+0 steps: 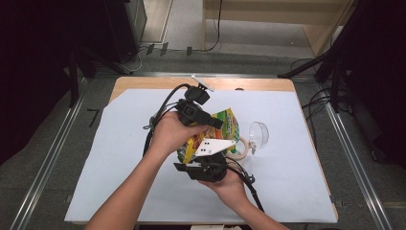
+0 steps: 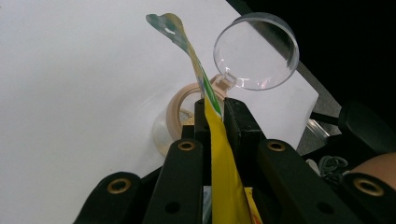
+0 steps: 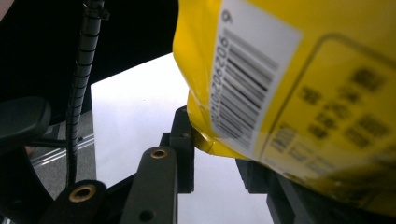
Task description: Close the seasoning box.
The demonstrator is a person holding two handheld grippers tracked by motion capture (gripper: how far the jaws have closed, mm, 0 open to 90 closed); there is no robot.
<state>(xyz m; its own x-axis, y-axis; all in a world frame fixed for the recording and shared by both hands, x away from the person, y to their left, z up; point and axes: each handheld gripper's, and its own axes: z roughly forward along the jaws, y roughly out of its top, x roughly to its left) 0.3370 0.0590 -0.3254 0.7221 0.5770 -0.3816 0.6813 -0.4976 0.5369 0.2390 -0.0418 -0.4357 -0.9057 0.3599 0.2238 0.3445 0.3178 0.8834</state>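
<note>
A yellow and green snack bag (image 1: 225,125) is held above the table between both grippers. My left gripper (image 1: 210,122) comes in from the left, and in the left gripper view its jaws (image 2: 215,105) are shut on the bag's thin sealed edge (image 2: 219,154), which stands up between them. My right gripper (image 1: 189,160) holds the bag from below. In the right gripper view the bag's barcode side (image 3: 299,70) hangs close overhead, and its lower corner sits between the jaws of the right gripper (image 3: 217,154); the right jaw is partly hidden behind the bag.
A clear plastic cup with a handle (image 1: 258,133) (image 2: 256,51) lies on the white sheet (image 1: 143,120) to the right of the bag. A beige tape roll (image 1: 242,151) (image 2: 180,105) lies beside it. Cables trail from both grippers. The table's wooden edge shows at the back.
</note>
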